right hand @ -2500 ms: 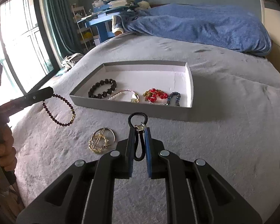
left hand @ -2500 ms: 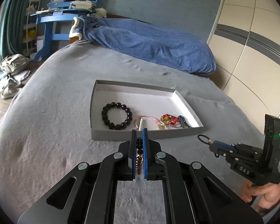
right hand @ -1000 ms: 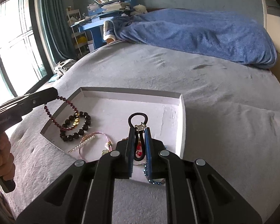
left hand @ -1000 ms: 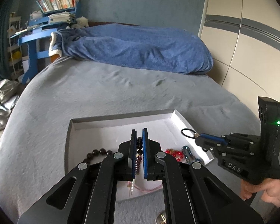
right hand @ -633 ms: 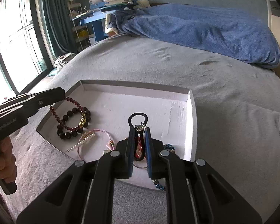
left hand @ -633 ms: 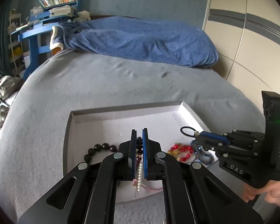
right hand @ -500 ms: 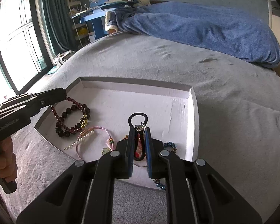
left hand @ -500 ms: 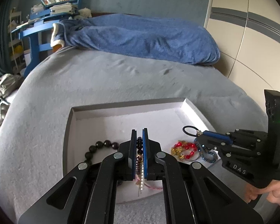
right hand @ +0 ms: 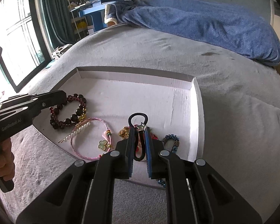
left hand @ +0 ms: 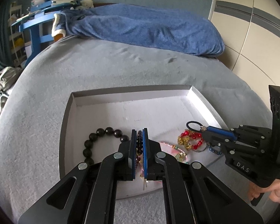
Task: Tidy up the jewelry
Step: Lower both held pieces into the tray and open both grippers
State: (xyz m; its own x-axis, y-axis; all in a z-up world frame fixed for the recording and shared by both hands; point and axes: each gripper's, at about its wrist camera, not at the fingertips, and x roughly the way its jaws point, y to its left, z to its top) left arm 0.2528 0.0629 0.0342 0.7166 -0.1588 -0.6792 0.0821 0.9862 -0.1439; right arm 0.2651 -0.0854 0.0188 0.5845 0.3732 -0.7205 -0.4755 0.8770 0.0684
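On the grey bed sits a shallow grey tray with a white floor, and both grippers hang over its near edge. Clamped between the left gripper's blue pads is a dark red bead bracelet, whose free loop droops onto the tray's left part, on top of a black bead bracelet. Pinched tight in the right gripper is a black hair tie with a small metal clasp, its loop poking out past the fingertips above the tray's right half. Under and around that gripper lie a red and gold piece, a pink cord bracelet with a pale butterfly charm, a pearl clip and a blue bead bracelet, crowded close together so little bare floor shows near the front wall. Beyond the tray a blue blanket is heaped across the bed, with a blue desk stacked with books behind it and a window to the left.
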